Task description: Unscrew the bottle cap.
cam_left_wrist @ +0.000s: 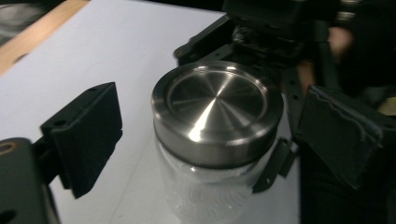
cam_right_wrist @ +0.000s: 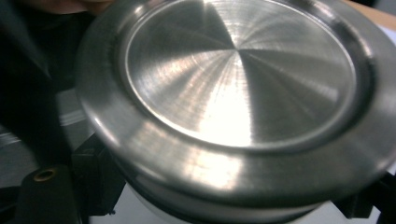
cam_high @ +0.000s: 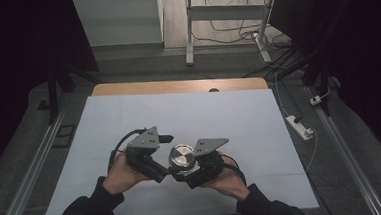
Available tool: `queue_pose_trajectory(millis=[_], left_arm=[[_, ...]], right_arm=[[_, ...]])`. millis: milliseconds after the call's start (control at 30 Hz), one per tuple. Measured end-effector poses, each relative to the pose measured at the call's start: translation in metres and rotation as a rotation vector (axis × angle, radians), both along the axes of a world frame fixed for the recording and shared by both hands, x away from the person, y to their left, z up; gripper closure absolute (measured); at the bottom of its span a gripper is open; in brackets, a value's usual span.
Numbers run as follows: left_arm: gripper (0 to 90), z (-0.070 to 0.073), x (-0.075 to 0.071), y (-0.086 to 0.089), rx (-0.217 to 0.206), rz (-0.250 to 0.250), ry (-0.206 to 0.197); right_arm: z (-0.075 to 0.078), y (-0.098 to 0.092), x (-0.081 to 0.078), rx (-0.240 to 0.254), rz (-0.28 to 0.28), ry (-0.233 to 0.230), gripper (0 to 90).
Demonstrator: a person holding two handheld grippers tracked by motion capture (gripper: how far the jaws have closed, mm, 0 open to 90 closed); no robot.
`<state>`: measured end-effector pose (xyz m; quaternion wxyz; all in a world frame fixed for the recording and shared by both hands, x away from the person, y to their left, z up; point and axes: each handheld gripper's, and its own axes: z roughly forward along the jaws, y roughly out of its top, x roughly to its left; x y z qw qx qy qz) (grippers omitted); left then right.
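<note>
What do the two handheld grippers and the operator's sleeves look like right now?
Both the left gripper and the right gripper are black, boxy units, each topped by a grey three-cornered plate with small holes. A black cable loops from each. The left gripper's pads are blocky and matte black. The person wears dark long sleeves.

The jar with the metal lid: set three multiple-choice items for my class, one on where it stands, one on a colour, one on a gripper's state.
1. Where is the jar?
A. between the two grippers
B. at the table's far edge
C. on the floor

2. What colour is the lid?
A. red
B. silver
C. blue

3. How do the left gripper jaws stand?
A. pressed on the lid
B. shut on nothing
C. apart, either side of the lid, clear of it

Answers:
1 A, the high view shows it between both grippers, near the person.
2 B, brushed metal shines in both gripper views.
3 C, the left gripper view shows gaps beside the lid.
</note>
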<state>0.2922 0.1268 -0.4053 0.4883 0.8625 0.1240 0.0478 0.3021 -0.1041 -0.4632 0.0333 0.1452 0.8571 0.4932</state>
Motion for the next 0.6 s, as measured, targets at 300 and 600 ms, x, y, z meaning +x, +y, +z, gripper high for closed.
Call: queue_pose_trajectory(millis=[300, 600], left_arm=[[12.5, -0.009, 0.006, -0.003, 0.070, -0.163, -0.004], [20.5, -0.016, 0.000, -0.018, 0.086, -0.013, -0.045]], right_arm=[[-0.001, 0.007, -0.007, -0.025, 0.115, -0.006, 15.3], [-0.003, 0.007, -0.005, -0.073, 0.012, -0.041, 15.3]])
